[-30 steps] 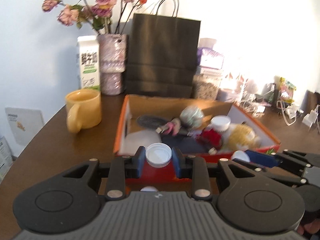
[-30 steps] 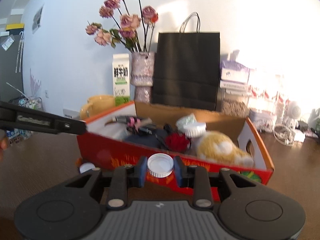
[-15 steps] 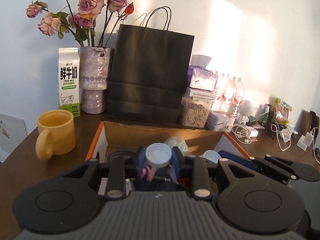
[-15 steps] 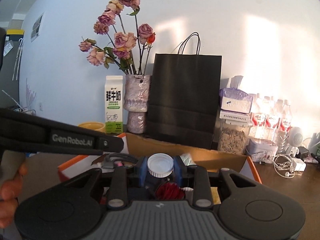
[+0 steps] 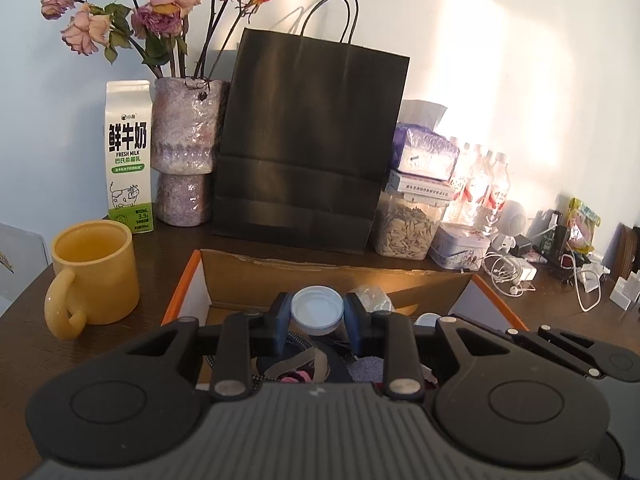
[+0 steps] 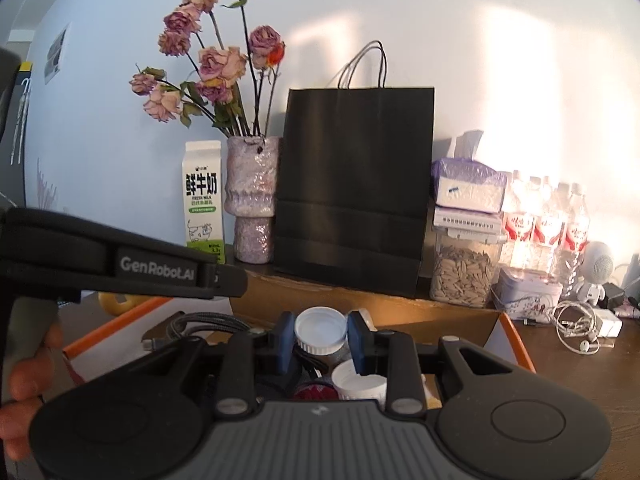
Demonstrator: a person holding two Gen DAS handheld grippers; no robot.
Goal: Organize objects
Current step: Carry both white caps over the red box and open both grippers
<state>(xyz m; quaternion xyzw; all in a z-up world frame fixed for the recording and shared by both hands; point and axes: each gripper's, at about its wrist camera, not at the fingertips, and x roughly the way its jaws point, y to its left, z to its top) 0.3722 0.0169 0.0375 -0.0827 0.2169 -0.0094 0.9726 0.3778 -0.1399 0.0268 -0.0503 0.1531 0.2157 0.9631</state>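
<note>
ideally i kept both white-capped jars pinched, left gripper [image 5: 317, 317] and right gripper [image 6: 321, 340], level over the cardboard box [image 5: 320, 276], lowering before release.

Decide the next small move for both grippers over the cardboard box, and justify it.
Probably lower and release: the left gripper and right gripper each clamp a white-capped jar above the open cardboard box.

Yellow mug [image 5: 94, 270] (black bag [image 5: 308, 140]).
</note>
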